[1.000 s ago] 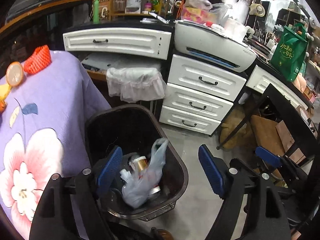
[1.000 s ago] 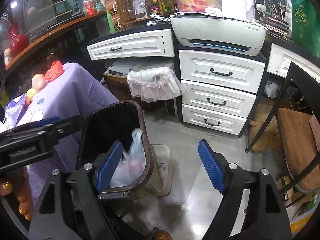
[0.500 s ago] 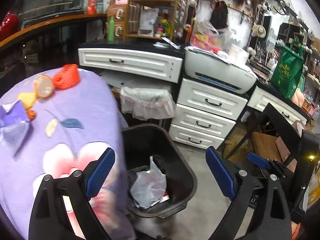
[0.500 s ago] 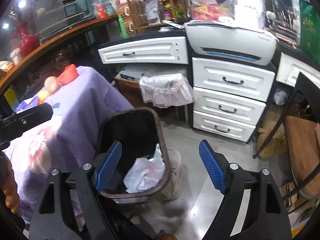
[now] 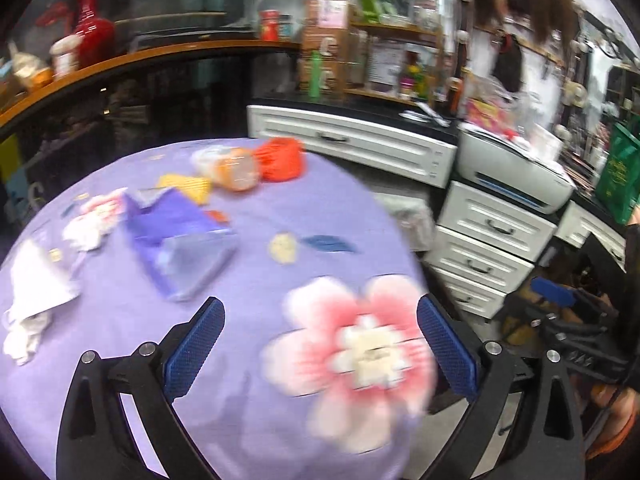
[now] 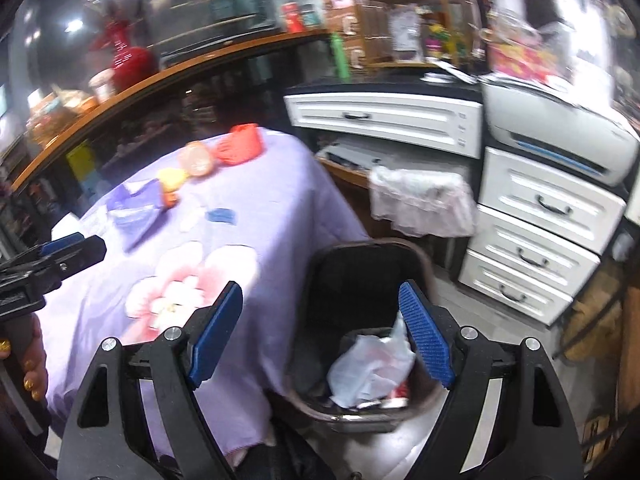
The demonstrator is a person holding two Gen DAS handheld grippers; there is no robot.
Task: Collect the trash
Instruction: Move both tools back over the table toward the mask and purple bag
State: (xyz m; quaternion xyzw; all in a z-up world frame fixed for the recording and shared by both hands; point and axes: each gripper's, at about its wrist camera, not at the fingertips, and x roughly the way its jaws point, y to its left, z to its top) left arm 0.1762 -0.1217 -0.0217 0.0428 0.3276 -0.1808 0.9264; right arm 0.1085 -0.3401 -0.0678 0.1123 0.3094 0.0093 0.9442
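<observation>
My left gripper (image 5: 320, 344) is open and empty above the purple flowered tablecloth (image 5: 248, 280). On the table lie a purple bag (image 5: 180, 240), white crumpled paper (image 5: 32, 292), a yellow wrapper (image 5: 188, 186), a clear round lid (image 5: 232, 168) and an orange-red foam net (image 5: 280, 160). My right gripper (image 6: 320, 328) is open and empty above the table's edge and the dark trash bin (image 6: 360, 264), which holds a white plastic bag (image 6: 372, 368). The left gripper also shows in the right wrist view (image 6: 60, 256).
White drawers (image 6: 536, 240) and a printer (image 6: 560, 136) stand behind the bin. A small bin lined with a white bag (image 6: 420, 200) is beside the table. A wooden counter (image 5: 120, 60) with a red vase (image 5: 92, 36) curves behind. A chair (image 5: 600, 264) stands at the right.
Both grippers swung left and up from the bin toward the table. The left view now looks at the tabletop trash instead of the bin. Both stay open.
</observation>
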